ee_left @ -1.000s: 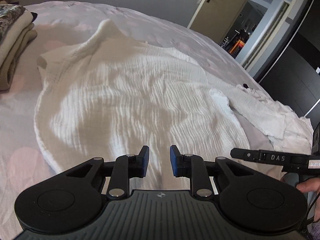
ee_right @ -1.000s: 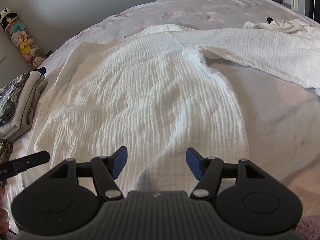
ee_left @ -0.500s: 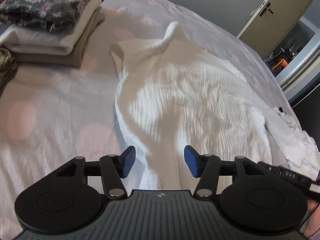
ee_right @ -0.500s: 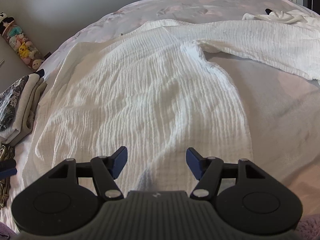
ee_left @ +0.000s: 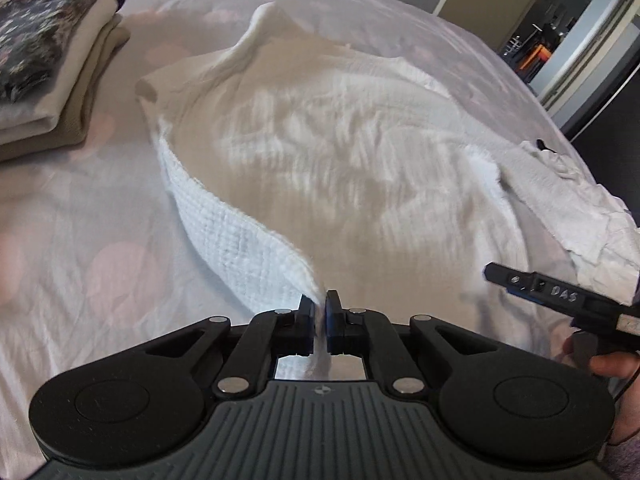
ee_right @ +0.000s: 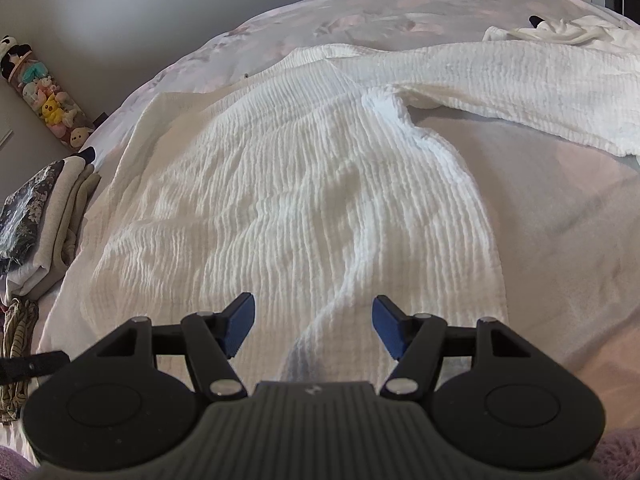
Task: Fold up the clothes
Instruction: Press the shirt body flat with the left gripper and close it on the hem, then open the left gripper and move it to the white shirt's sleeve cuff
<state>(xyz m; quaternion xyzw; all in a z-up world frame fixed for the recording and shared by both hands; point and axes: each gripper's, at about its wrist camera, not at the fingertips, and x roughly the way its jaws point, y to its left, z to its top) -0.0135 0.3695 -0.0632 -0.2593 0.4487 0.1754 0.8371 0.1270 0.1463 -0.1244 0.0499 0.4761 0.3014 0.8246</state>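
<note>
A white crinkled garment (ee_left: 340,152) lies spread over the bed, its body toward me and one sleeve (ee_right: 520,80) stretched to the right. My left gripper (ee_left: 319,308) is shut on the garment's near left hem, and that edge (ee_left: 240,240) rises off the sheet as a lifted band. My right gripper (ee_right: 313,322) is open just above the garment's near edge (ee_right: 320,240), with a raised fold of cloth between its blue pads (ee_right: 239,322) but not pinched. The right gripper's body (ee_left: 560,296) shows at the right of the left wrist view, with a hand (ee_left: 612,368) on it.
A stack of folded clothes (ee_left: 44,72) sits at the left on the pale sheet (ee_left: 80,260). A crumpled white piece (ee_right: 560,32) lies far right. Plush toys (ee_right: 44,96) hang on the wall at left. An open door (ee_left: 500,0) is beyond the bed.
My left gripper went from open to shut on the garment's left hem and lifted that edge. The right gripper stayed open and hardly moved.
</note>
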